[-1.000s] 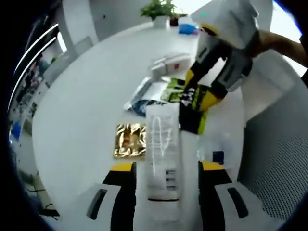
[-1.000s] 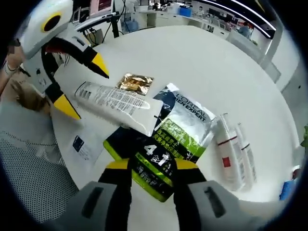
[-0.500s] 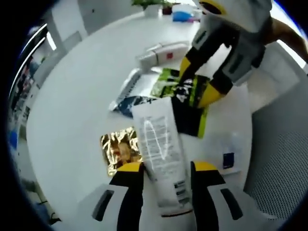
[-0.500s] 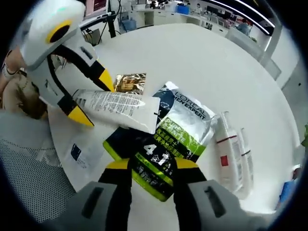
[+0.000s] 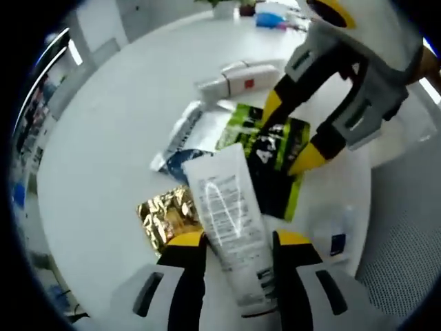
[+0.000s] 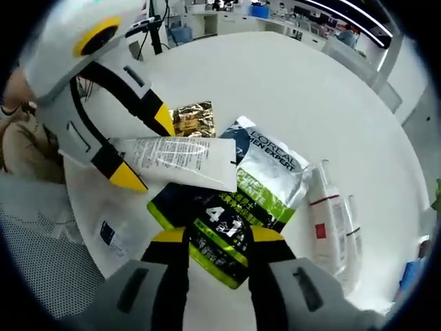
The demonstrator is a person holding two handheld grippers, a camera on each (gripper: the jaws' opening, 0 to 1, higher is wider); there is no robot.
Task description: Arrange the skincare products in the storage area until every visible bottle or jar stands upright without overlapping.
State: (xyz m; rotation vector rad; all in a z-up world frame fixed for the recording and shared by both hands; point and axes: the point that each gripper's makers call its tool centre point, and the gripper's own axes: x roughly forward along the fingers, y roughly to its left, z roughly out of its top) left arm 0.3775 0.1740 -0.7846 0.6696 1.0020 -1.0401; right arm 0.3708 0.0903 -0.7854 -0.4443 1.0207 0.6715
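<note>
Left gripper view
Left hand-held gripper (image 5: 229,243): closed around the white squeeze tube with grey print (image 5: 231,221).
Surface: a round white table (image 5: 103,138); crinkled gold foil sachet (image 5: 165,215) is seen beside the tube.

Right gripper view
Right hand-held gripper (image 6: 210,241): clamped on the black, green and silver pouch (image 6: 238,207).
Room: desks (image 6: 227,14) are seen beyond the table.

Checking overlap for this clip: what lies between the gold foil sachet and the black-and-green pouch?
The white tube, gripped between the left gripper's jaws, lies across that stretch in the right gripper view, its flat end overlapping the pouch beside the sachet.
</note>
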